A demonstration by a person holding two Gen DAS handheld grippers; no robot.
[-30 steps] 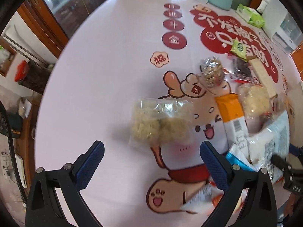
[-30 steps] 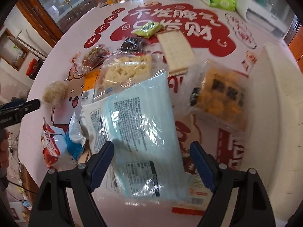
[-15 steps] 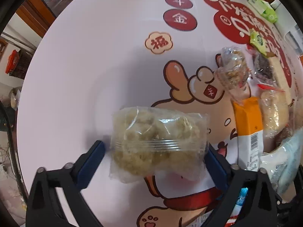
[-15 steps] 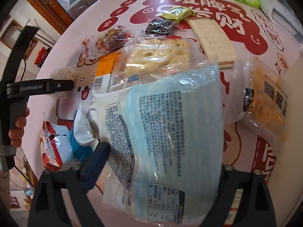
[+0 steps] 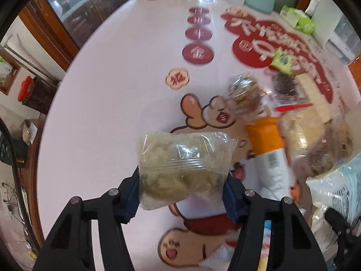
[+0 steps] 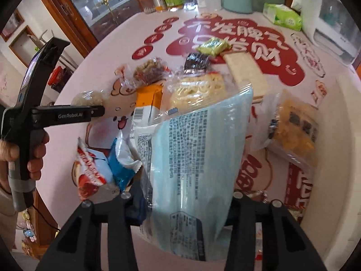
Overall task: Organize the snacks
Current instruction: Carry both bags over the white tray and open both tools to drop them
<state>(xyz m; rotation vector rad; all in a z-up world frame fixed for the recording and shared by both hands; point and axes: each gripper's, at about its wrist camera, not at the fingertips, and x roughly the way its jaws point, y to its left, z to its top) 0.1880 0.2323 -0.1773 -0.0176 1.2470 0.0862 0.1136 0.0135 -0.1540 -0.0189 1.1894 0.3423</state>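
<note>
Two grips closing at once, both on soft bags, both risky.

Left gripper (image 5: 181, 194), lower centre of left wrist view: jaws closing, pads already pressing the lower sides of the clear puffed-snack bag (image 5: 183, 167). Bag sits raised off the pink tablecloth (image 5: 108, 103), most of its bulk above the pads. Grip low and on slippery film, so likely to pivot or slide out on any fast swing. Over-squeeze probably crushes the brittle contents.

Right gripper (image 6: 185, 205), bottom centre of right wrist view: jaws closing on the pale blue packet (image 6: 198, 158), clenched near its bottom edge. Packet long and floppy, upper end leaning over the noodle bag (image 6: 198, 88) and the white-and-orange pack (image 6: 146, 108) at frame centre. Lifting from one end likely drags or tips those neighbours, or folds the packet so it slips free.

Left tool also visible at left of right wrist view, close to the red-white pouch (image 6: 90, 169) and blue wrapper (image 6: 123, 160). Both hands working one crowded pile: tool collision plausible.

Destination for either snack: cannot tell.
</note>
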